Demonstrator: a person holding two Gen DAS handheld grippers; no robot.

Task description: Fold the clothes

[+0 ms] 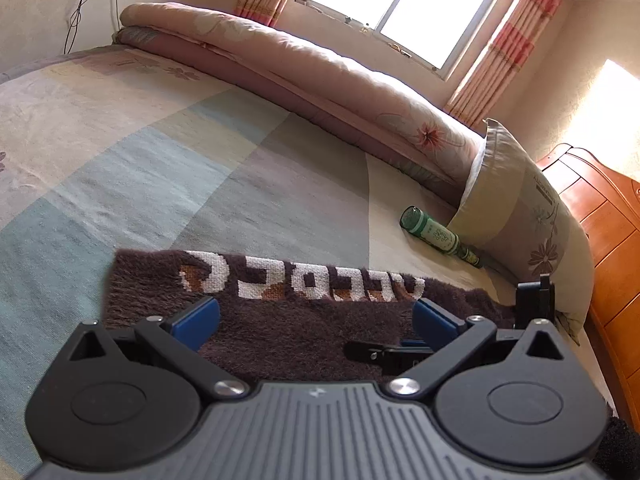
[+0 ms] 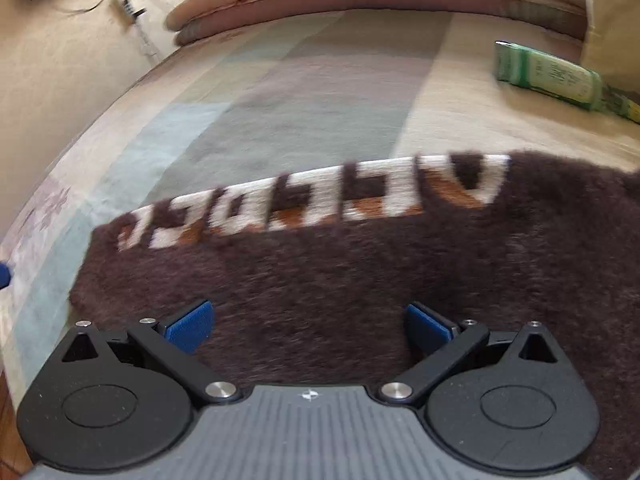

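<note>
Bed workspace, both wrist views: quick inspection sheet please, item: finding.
Surface: bed sheet in pastel checks, flat.
Job's things: brown fuzzy garment with white lettering, lying flat on the bed.
Clutter: green bottle on its side beside the pillow; folded quilt along the far edge.
Grippers: left gripper open over the garment, holding nothing; right gripper open over it, holding nothing.
Cables: black cable hanging on the wall.
Surroundings: window with striped curtains; wooden drawers. Right view blurred.
</note>
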